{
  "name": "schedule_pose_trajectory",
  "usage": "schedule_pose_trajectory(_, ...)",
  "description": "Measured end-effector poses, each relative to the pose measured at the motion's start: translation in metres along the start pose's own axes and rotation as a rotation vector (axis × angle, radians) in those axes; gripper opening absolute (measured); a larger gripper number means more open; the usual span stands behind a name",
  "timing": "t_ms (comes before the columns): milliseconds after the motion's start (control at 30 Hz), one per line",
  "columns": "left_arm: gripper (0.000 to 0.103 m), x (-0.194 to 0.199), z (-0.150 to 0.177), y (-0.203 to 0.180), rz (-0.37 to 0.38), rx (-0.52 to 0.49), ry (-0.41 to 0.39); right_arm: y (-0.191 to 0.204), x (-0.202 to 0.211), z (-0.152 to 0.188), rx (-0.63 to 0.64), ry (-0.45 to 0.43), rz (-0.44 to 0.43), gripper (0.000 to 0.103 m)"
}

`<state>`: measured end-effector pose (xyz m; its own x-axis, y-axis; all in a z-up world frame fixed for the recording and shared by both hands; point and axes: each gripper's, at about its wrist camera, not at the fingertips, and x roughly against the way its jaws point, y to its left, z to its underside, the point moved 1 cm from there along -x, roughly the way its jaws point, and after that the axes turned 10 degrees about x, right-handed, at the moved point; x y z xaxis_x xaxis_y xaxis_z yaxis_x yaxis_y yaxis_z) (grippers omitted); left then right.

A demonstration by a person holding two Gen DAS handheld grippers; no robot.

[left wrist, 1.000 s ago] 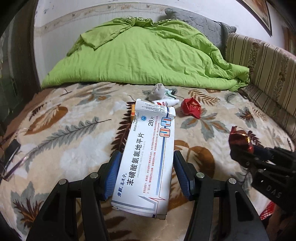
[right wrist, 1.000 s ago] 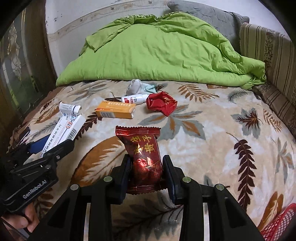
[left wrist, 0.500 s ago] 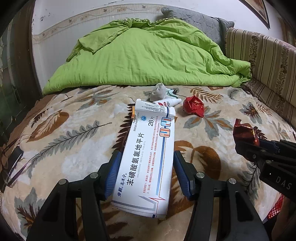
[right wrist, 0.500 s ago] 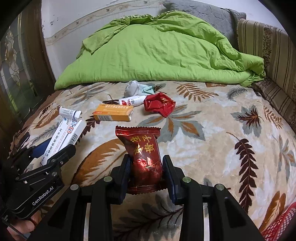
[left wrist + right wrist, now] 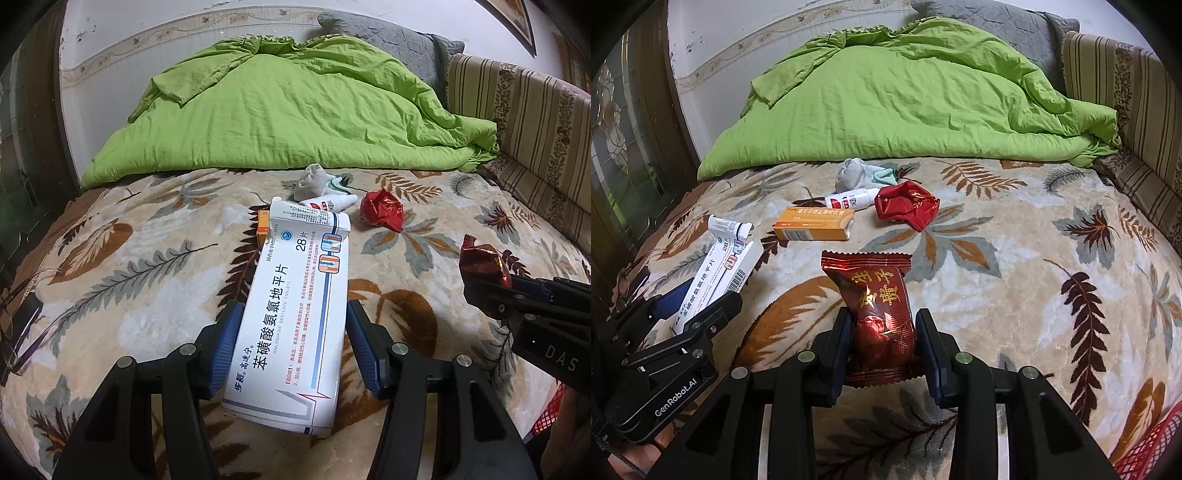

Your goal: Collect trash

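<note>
white pill box (image 5: 295, 314): held aloft, flap open | red snack packet (image 5: 881, 317): held upright

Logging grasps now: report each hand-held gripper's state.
Left hand-held gripper: closed on white medicine box.
Right hand-held gripper: closed on dark red snack packet.

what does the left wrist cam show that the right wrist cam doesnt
Only the left wrist view shows the printed front of the white medicine box close up, with the left gripper shut on it, and eyeglasses at the blanket's left edge.

Only the right wrist view shows the whole orange box and the front of the dark red snack packet in the right gripper.

Both show the green quilt, crumpled red wrapper, white bottle, grey sock and a red mesh basket at the lower right.
</note>
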<state>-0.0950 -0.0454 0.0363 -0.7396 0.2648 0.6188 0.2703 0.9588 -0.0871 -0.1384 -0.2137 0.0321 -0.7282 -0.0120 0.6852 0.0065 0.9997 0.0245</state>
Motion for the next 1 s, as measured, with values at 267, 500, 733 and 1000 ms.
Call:
schedule_pose_trajectory(267, 0.056, 0.0002, -0.0001, 0.0009, 0.001, -0.002, 0.0, 0.0005, 0.0004, -0.0003, 0.001, -0.001, 0.002, 0.038)
schedule_pose_trajectory(500, 0.056, 0.0001, 0.0004, -0.0004, 0.0, -0.004, 0.001, 0.0006, 0.0006, -0.0005, 0.001, -0.002, 0.0, 0.038)
schedule_pose_trajectory(733, 0.056, -0.0002, 0.0007, -0.0008, 0.001, -0.003, 0.001, 0.0008, 0.0004, -0.0006, 0.001, -0.001, 0.002, 0.038)
schedule_pose_trajectory(1000, 0.056, -0.0001, 0.0009, -0.001, 0.001, -0.003, 0.002, -0.0001, 0.0006, 0.0, 0.001, -0.001, 0.0, 0.038)
